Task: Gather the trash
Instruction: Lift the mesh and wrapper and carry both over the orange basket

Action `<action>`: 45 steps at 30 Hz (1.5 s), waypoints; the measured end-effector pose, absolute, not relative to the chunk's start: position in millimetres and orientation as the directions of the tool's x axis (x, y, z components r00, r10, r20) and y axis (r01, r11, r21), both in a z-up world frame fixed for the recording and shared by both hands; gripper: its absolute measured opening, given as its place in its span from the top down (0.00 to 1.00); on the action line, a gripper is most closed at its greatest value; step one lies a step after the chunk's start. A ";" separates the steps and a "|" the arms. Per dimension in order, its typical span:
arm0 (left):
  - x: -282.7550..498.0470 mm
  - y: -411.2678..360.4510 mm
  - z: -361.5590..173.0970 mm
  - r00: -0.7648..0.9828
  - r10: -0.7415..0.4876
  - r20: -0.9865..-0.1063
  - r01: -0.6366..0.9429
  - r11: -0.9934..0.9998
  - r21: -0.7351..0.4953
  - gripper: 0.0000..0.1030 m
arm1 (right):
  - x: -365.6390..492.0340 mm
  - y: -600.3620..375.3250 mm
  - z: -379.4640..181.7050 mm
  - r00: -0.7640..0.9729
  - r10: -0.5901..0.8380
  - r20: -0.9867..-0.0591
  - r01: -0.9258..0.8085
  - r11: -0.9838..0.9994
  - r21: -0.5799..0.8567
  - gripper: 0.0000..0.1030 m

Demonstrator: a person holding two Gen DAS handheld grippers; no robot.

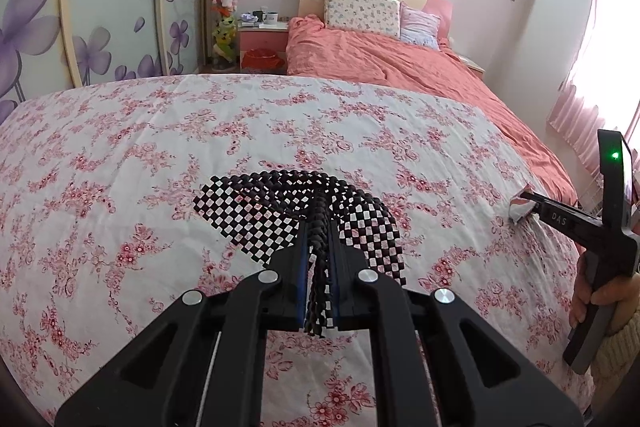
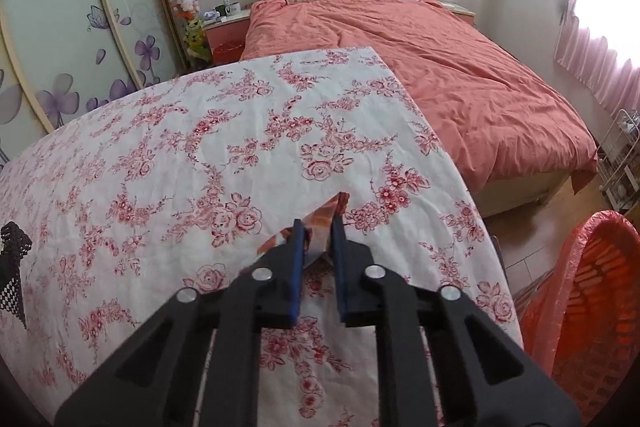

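My left gripper point(image 1: 319, 223) is shut on a black mesh net point(image 1: 256, 211) that lies bunched on the floral tablecloth point(image 1: 120, 155). The net's edge also shows at the far left of the right wrist view point(image 2: 12, 267). My right gripper point(image 2: 317, 227) is closed on a shiny foil wrapper point(image 2: 320, 217) with an orange print, just above the cloth near the table's right edge. In the left wrist view the right gripper point(image 1: 528, 207) shows at the right with the silvery wrapper point(image 1: 520, 207) at its tips.
An orange bin lined with an orange bag point(image 2: 592, 291) stands on the floor at the table's right. A bed with a salmon cover point(image 2: 440, 67) lies beyond the table. A white wire rack point(image 2: 624, 163) is by the curtain. A wardrobe point(image 1: 100, 7) lines the left.
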State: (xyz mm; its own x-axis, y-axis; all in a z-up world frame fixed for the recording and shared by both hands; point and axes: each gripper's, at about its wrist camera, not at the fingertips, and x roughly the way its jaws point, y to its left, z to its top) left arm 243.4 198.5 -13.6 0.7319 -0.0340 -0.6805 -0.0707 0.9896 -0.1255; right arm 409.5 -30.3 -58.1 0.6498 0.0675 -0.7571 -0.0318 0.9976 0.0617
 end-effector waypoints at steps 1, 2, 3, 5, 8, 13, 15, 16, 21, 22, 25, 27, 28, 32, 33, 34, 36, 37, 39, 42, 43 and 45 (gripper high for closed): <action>242.7 196.8 -12.3 0.733 -0.035 -0.679 -0.067 0.990 -0.124 0.92 | 406.7 -32.0 -56.3 0.655 0.073 -0.752 -0.032 0.997 0.069 0.91; 242.0 195.5 -11.3 0.734 -0.036 -0.678 -0.064 0.990 -0.122 0.92 | 404.3 -34.0 -54.1 0.661 0.080 -0.746 -0.031 0.996 0.080 0.92; 241.2 193.8 -9.9 0.736 -0.038 -0.676 -0.060 0.991 -0.121 0.92 | 400.5 -36.4 -50.3 0.672 0.088 -0.736 -0.028 0.995 0.094 0.93; 239.0 189.5 -6.1 0.741 -0.043 -0.671 -0.050 0.992 -0.119 0.92 | 391.0 -40.1 -40.0 0.695 0.102 -0.711 -0.034 0.993 0.110 0.93; 236.5 181.1 -0.5 0.748 -0.055 -0.662 -0.032 0.992 -0.120 0.92 | 378.8 -42.6 -26.9 0.726 0.096 -0.681 -0.041 0.995 0.096 0.94; 233.1 160.1 9.3 0.757 -0.082 -0.648 0.008 0.993 -0.117 0.92 | 352.8 -48.7 -8.1 0.766 0.094 -0.635 -0.052 0.995 0.084 0.94; 231.4 149.8 13.3 0.760 -0.094 -0.643 0.027 0.993 -0.114 0.92 | 343.0 -51.4 -1.4 0.779 0.094 -0.621 -0.054 0.995 0.083 0.94; 230.5 143.9 15.5 0.762 -0.102 -0.640 0.038 0.993 -0.113 0.92 | 337.4 -53.1 2.2 0.785 0.094 -0.613 -0.055 0.995 0.082 0.94; 226.8 116.8 25.8 0.767 -0.142 -0.626 0.091 0.989 -0.113 0.92 | 311.8 -64.1 16.6 0.809 0.090 -0.581 -0.048 0.995 0.087 0.94; 226.1 112.6 27.3 0.768 -0.149 -0.623 0.100 0.989 -0.113 0.92 | 306.0 -67.7 19.7 0.813 0.091 -0.575 -0.046 0.995 0.093 0.94; 223.2 96.4 31.6 0.769 -0.175 -0.615 0.131 0.985 -0.116 0.92 | 290.5 -80.1 26.6 0.823 0.091 -0.560 -0.035 0.993 0.109 0.94; 220.2 83.4 34.8 0.769 -0.196 -0.608 0.156 0.981 -0.119 0.92 | 280.7 -88.2 30.4 0.830 0.086 -0.551 -0.026 0.993 0.116 0.94; 219.2 79.1 35.5 0.769 -0.204 -0.606 0.165 0.979 -0.120 0.92 | 274.8 -93.3 32.7 0.835 0.084 -0.544 -0.021 0.992 0.121 0.94; 215.4 55.7 38.8 0.763 -0.246 -0.598 0.217 0.969 -0.122 0.92 | 252.9 -113.3 39.9 0.852 0.068 -0.519 0.002 0.991 0.134 0.94; 214.5 51.4 39.3 0.761 -0.254 -0.597 0.226 0.966 -0.123 0.92 | 248.6 -117.0 40.5 0.855 0.063 -0.515 0.008 0.991 0.135 0.94; 213.4 44.7 39.8 0.758 -0.268 -0.595 0.241 0.962 -0.126 0.92 | 243.0 -123.1 42.0 0.859 0.055 -0.509 0.018 0.990 0.137 0.94; 211.4 31.3 40.7 0.752 -0.295 -0.590 0.270 0.954 -0.133 0.92 | 235.2 -133.0 44.2 0.865 0.040 -0.500 0.036 0.989 0.141 0.94; 211.2 26.9 41.3 0.749 -0.304 -0.588 0.280 0.951 -0.134 0.92 | 230.8 -139.4 45.3 0.868 0.030 -0.496 0.048 0.988 0.144 0.94; 210.0 14.8 41.5 0.743 -0.323 -0.586 0.305 0.943 -0.133 0.92 | 222.7 -153.9 46.4 0.872 0.009 -0.489 0.075 0.986 0.151 0.94; 208.5 -2.8 41.1 0.731 -0.352 -0.585 0.340 0.931 -0.134 0.92 | 213.6 -170.9 46.9 0.877 -0.020 -0.481 0.110 0.981 0.160 0.94; 208.0 -9.2 40.7 0.725 -0.363 -0.585 0.353 0.926 -0.136 0.92 | 209.9 -177.9 46.8 0.879 -0.033 -0.476 0.124 0.979 0.160 0.94; 206.8 -21.7 39.6 0.714 -0.385 -0.585 0.378 0.915 -0.140 0.92 | 203.6 -190.3 46.5 0.881 -0.056 -0.469 0.148 0.975 0.162 0.94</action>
State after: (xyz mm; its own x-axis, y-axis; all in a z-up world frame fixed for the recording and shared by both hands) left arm 206.8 -21.7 39.6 0.7139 -0.3845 -0.5852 0.3778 0.9152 -0.1405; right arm 203.6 -190.3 46.5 0.8812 -0.0559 -0.4694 0.1484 0.9755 0.1624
